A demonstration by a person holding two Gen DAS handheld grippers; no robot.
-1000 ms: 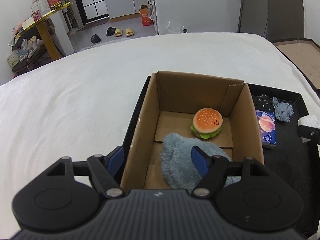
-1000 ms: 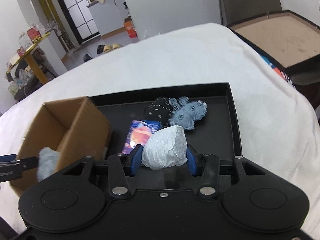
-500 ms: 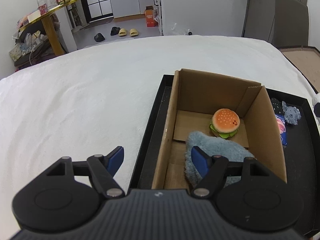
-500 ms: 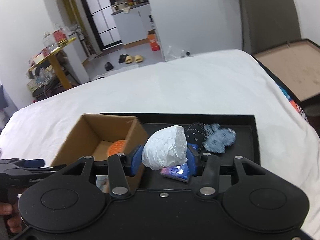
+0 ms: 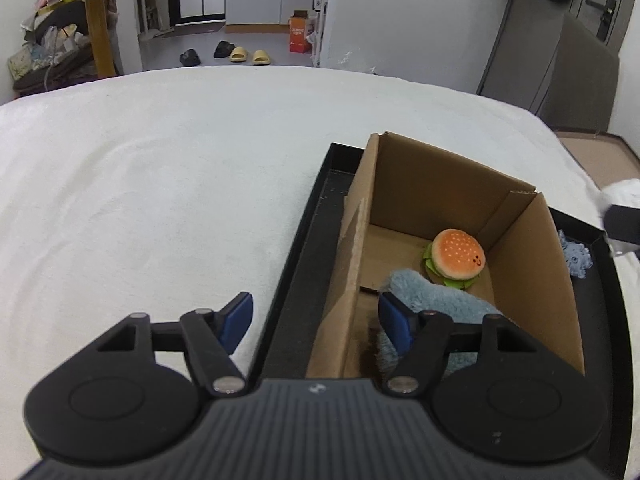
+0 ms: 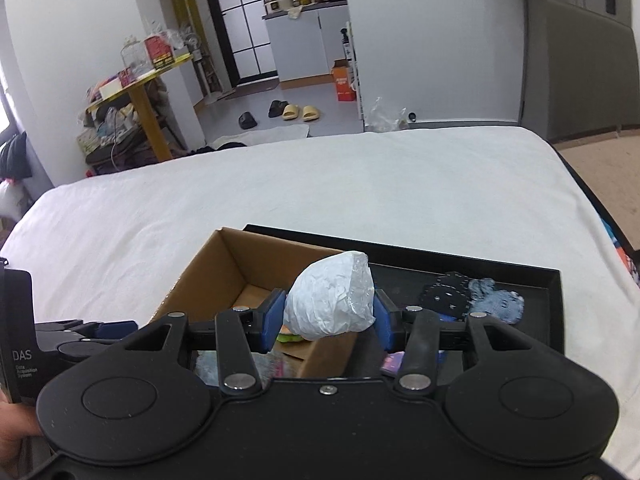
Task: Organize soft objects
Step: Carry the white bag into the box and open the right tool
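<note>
An open cardboard box [image 5: 532, 264] stands on a black tray [image 5: 304, 264] on the white bed. Inside lie a plush burger [image 5: 456, 254] and a fluffy blue-grey cloth [image 5: 440, 300]. My left gripper [image 5: 314, 318] is open and empty, straddling the box's left wall. My right gripper [image 6: 328, 314] is shut on a crumpled white bundle [image 6: 332, 296] and holds it above the box [image 6: 224, 272]. A dark sock [image 6: 450, 290], a blue patterned sock [image 6: 498, 300] and a small blue packet [image 6: 394, 360] lie on the tray to the right.
The white bed [image 5: 160, 180] spreads around the tray. Beyond its far edge are a yellow table [image 6: 148, 92] with clutter, slippers [image 6: 298, 112] on the floor and an orange box [image 6: 344, 84]. A brown panel [image 6: 596, 156] lies to the right.
My right gripper has lifted the white bundle from the tray and carried it left, over the box. My left gripper has drawn back to the left; the box now sits further right in its view.
</note>
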